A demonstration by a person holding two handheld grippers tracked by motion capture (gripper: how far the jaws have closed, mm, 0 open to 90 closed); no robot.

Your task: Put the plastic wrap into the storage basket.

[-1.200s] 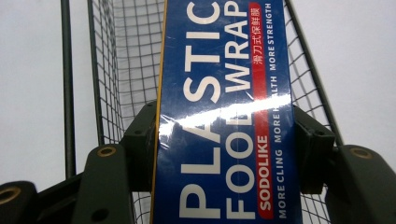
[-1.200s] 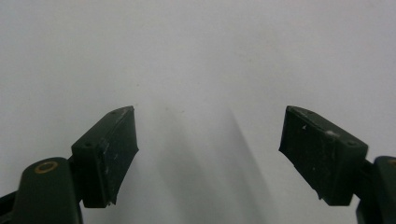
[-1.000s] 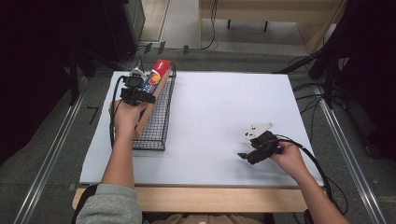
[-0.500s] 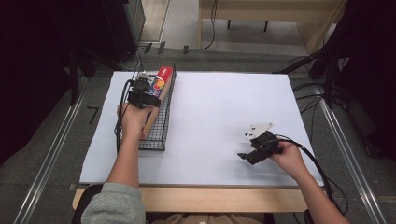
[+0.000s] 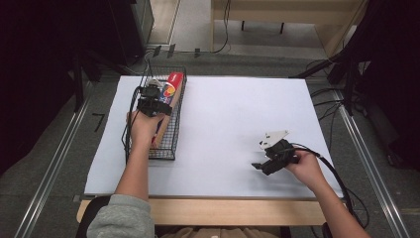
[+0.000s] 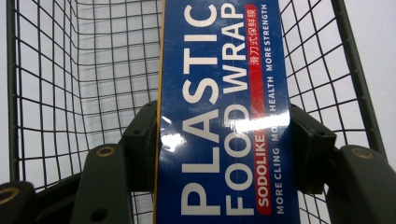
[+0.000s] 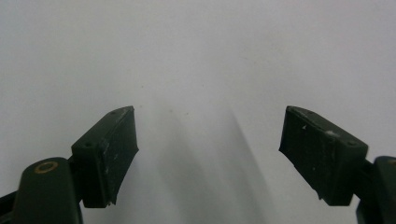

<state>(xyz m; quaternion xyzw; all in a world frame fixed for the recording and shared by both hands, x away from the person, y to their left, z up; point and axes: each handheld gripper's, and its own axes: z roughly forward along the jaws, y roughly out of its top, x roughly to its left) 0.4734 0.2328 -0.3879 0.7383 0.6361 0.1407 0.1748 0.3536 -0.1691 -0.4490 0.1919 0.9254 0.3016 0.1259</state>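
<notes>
Left gripper (image 6: pixel 219 154) clamps the wrap box (image 6: pixel 224 112) inside the wire basket (image 5: pixel 173 148) (box end pokes over the far rim). Risk: box snags the mesh or slips sideways from a narrow pinch. Right gripper (image 7: pixel 210 154) idles on the table (image 5: pixel 237 114), jaws apart, empty.

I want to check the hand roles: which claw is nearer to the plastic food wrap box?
Left. The left claw is shut on the plastic food wrap box inside the wire basket. The right claw rests open on the white table, far to the box's right.
</notes>
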